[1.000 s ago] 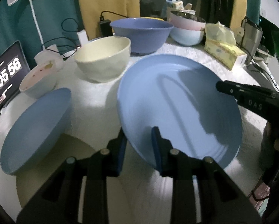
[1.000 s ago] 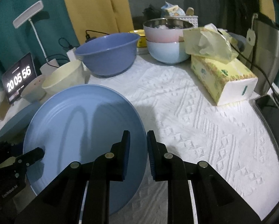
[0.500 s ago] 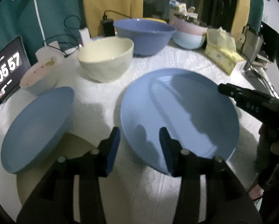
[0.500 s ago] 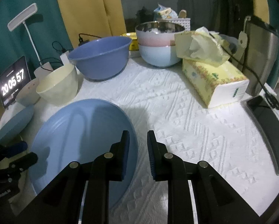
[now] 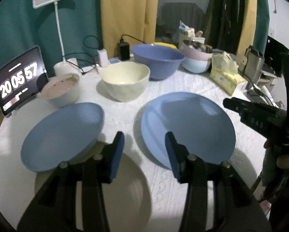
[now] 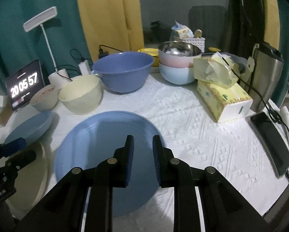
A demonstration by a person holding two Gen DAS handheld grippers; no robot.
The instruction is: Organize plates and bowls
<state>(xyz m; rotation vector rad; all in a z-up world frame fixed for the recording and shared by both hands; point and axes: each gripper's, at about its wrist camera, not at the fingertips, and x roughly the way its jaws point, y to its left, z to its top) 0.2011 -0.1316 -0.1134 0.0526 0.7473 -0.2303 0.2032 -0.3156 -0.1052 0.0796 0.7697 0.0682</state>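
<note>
Two flat blue plates are lying in the left wrist view: a large round blue plastic plate [image 5: 187, 127] resting flat on the white textured surface [image 5: 183, 81] in the centre right, and a smaller blue plate [image 5: 63, 135] at lower left, tilted, with its near edge propped on a beige plate [image 5: 94, 189] under the claw arms. The left claw [image 5: 144, 152] is standing spread and empty; its jaws have just been opening, and the large plate's near rim, which they were pinching a second ago, is now lying free between and just beyond the fingertips. The claw is also sitting farther back from the plate than before. Behind, a cream bowl [image 5: 125, 83], a big periwinkle bowl [image 5: 157, 60] and a small pale speckled bowl [image 5: 60, 89] are waiting, and the right claw [image 5: 229, 102] is reaching in from the right edge.

In the right wrist view the same large plate [image 6: 109, 143] is filling the lower centre, lying flat. The right claw [image 6: 141, 147] is hovering above its right part with jaws nearly pressed together, a narrow gap between the pads and nothing in it. A stack of pink and light blue bowls [image 6: 178, 67] is sitting at upper centre, beside a yellow tissue box [image 6: 223, 98].

This release suggests the large plate is now placed; the smaller plate and loose bowls probably remain to be stacked.
</note>
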